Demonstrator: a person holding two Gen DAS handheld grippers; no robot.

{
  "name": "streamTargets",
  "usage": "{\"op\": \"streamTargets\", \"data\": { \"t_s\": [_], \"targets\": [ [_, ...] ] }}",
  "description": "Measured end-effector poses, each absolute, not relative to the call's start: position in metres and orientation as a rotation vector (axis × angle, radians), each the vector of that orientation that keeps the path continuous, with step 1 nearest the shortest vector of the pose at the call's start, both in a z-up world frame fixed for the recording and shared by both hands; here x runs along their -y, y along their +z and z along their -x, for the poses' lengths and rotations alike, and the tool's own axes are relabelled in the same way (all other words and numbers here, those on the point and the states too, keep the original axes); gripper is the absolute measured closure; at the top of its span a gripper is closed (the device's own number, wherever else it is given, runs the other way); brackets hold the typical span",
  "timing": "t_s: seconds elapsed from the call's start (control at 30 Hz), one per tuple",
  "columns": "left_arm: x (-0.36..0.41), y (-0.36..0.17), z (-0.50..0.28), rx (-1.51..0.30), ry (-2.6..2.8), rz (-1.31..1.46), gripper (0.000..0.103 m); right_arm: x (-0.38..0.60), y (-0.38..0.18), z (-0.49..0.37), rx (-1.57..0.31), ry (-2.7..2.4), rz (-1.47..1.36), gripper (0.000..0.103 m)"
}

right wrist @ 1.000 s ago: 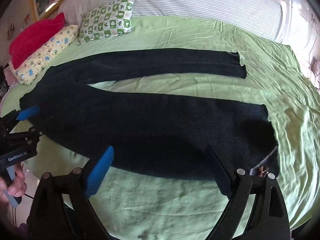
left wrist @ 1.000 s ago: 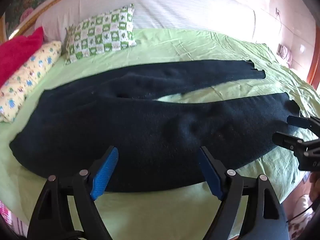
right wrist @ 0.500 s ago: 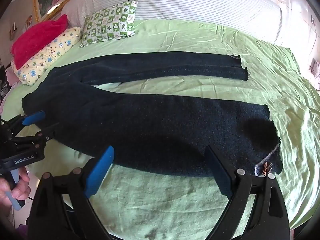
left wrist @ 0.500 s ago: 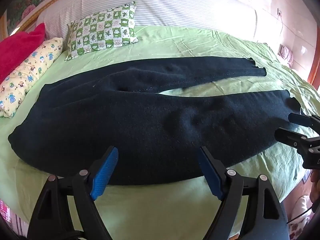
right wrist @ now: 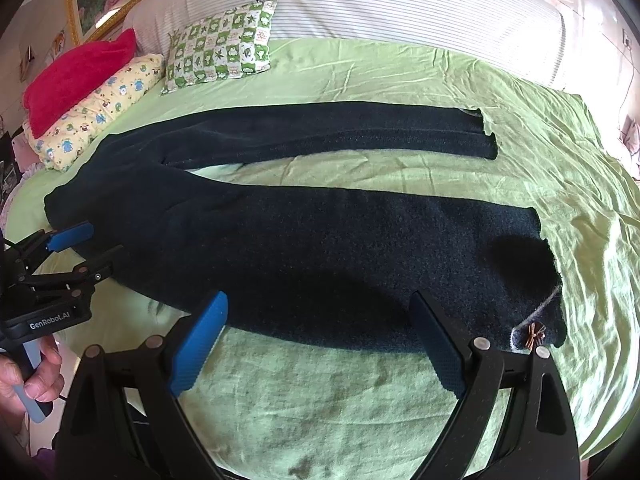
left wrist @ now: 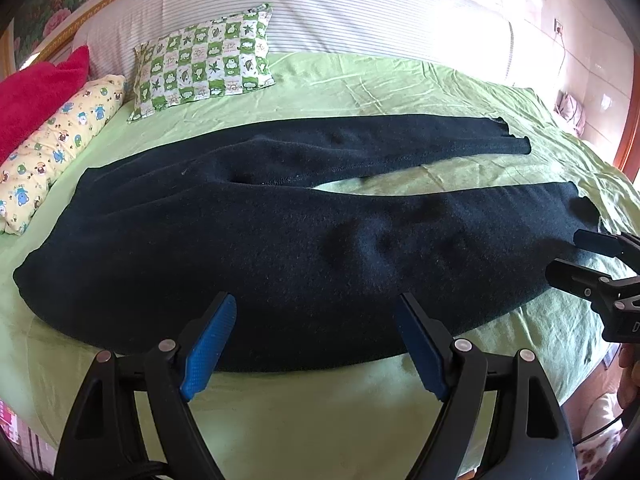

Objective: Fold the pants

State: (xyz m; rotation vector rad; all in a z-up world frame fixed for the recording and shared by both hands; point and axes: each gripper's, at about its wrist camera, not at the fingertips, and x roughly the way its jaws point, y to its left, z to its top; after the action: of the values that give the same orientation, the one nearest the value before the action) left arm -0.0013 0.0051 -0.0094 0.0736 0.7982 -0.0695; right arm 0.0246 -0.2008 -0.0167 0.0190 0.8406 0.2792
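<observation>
Both hand-held grippers, left [left wrist: 316,340] and right [right wrist: 320,340], tilt downward, jaws spread, over the pants [left wrist: 280,248].

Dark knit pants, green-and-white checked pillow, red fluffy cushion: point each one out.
Dark knit pants [right wrist: 320,248], right wrist view, near leg's middle.
Green-and-white checked pillow [left wrist: 204,66], left wrist view, centre.
Red fluffy cushion [right wrist: 78,76], right wrist view, centre.

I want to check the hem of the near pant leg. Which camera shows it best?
The right wrist view: the near leg's hem lies close and whole, with a small bow at its corner. In the left wrist view that hem sits far right, small, partly behind the right claw.
</observation>
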Motion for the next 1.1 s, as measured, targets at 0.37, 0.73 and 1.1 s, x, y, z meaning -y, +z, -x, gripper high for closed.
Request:
{"op": "streamTargets", "data": {
  "t_s": [0.37, 0.73, 1.1],
  "targets": [
    [-0.0061, -0.0088, -0.0007, -0.795, -0.072, -0.06, 0.021, 0.1994, -0.016, -0.0273, -0.832, 0.276, -0.013, 0.011],
    [-0.0069, -0.0094, -0.0014, -0.791, -0.072, -0.05, 0.021, 0.2016, -0.0137, -0.0283, -0.825, 0.28, -0.012, 0.011],
    [-0.0043, -0.0072, -0.0022, -0.786, -0.084, -0.05, 0.021, 0.1976, -0.01, -0.0282, -0.816, 0.288, 0.0, 0.011]
  ]
}}
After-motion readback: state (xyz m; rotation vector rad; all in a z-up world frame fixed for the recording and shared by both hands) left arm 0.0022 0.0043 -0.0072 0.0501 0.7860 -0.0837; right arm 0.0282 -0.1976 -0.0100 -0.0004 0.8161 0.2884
